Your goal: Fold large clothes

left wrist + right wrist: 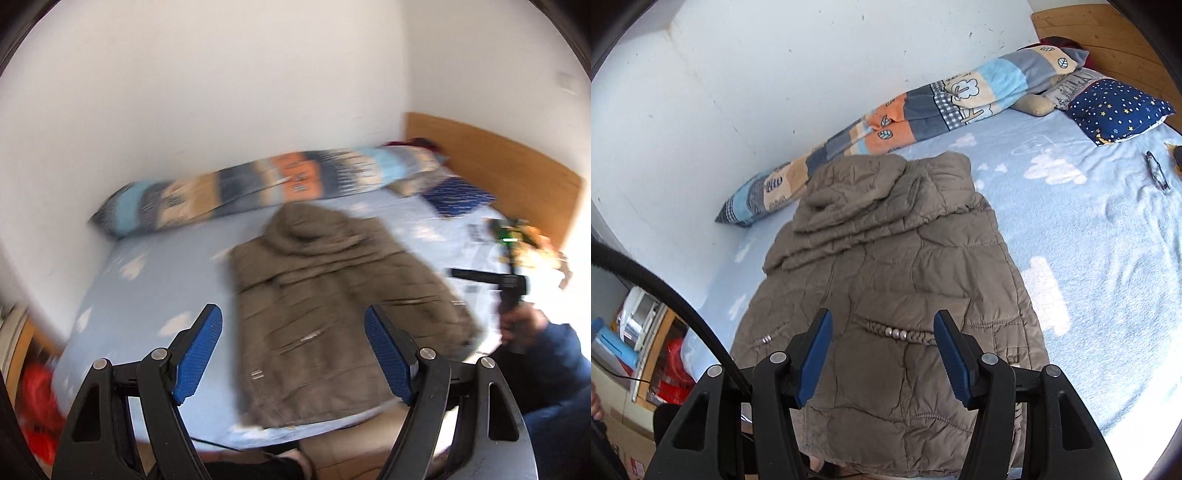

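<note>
A brown quilted jacket (886, 280) lies flat on the light-blue bed sheet (1089, 240), sleeves folded in and the hood bunched at its far end. In the blurred left wrist view the same jacket (325, 306) stretches from mid-bed to the near edge. My left gripper (295, 325) hangs above its lower part, jaws wide apart, nothing between the blue pads. My right gripper (882, 332) hovers over the hem, open and holding nothing. In the left wrist view a hand (524, 321) in a dark sleeve at the right holds the other tool.
A long patchwork bolster (886, 122) lies along the white wall. A navy starred pillow (1119, 110) and glasses (1156, 171) lie near the wooden headboard (498, 162). A black cable (665, 291) and red items (672, 373) are off the bed's left.
</note>
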Demonstrator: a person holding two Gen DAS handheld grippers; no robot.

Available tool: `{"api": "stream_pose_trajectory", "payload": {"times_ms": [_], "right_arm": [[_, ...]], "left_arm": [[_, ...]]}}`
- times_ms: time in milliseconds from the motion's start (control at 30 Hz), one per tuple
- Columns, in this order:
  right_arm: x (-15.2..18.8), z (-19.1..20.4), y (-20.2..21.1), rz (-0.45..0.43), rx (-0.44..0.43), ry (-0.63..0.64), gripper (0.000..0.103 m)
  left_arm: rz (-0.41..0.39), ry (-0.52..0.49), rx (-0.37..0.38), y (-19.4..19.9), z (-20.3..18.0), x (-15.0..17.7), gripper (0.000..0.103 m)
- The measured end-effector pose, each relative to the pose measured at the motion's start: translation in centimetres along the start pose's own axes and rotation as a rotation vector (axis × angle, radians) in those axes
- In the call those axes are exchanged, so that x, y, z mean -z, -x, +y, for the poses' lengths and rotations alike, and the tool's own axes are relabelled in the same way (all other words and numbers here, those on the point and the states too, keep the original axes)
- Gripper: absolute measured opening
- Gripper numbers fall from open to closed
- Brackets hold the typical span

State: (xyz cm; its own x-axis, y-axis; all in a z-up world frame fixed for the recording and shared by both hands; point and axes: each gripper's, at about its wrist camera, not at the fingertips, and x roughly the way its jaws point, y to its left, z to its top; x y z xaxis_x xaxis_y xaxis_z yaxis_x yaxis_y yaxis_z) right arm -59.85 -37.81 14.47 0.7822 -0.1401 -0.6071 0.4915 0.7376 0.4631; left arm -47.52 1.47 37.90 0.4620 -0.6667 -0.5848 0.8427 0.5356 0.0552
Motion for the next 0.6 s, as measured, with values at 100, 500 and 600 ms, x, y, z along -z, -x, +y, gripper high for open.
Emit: {"api": "stream_pose_trajectory", "payload": {"times_ms": [100, 500, 600], "right_arm": [[-0.3, -0.3, 0.5, -0.018, -0.011, -0.011, 0.062], [-1.0, -2.3, 4.3, -0.146, -0.037, -0.061, 0.062], [-1.2, -2.8, 5.4, -0.177, -0.048, -0.067, 0.065]], "left_arm": [[-0.01, -0.076, 0.078, 0.7, -3.7, -2.2, 0.079], [-0.108, -0.108, 0.406, 7.7, -11.3, -8.7, 0.081], [-0.107, -0.091, 0.394, 7.6, -11.3, -8.3, 0.084]]}}
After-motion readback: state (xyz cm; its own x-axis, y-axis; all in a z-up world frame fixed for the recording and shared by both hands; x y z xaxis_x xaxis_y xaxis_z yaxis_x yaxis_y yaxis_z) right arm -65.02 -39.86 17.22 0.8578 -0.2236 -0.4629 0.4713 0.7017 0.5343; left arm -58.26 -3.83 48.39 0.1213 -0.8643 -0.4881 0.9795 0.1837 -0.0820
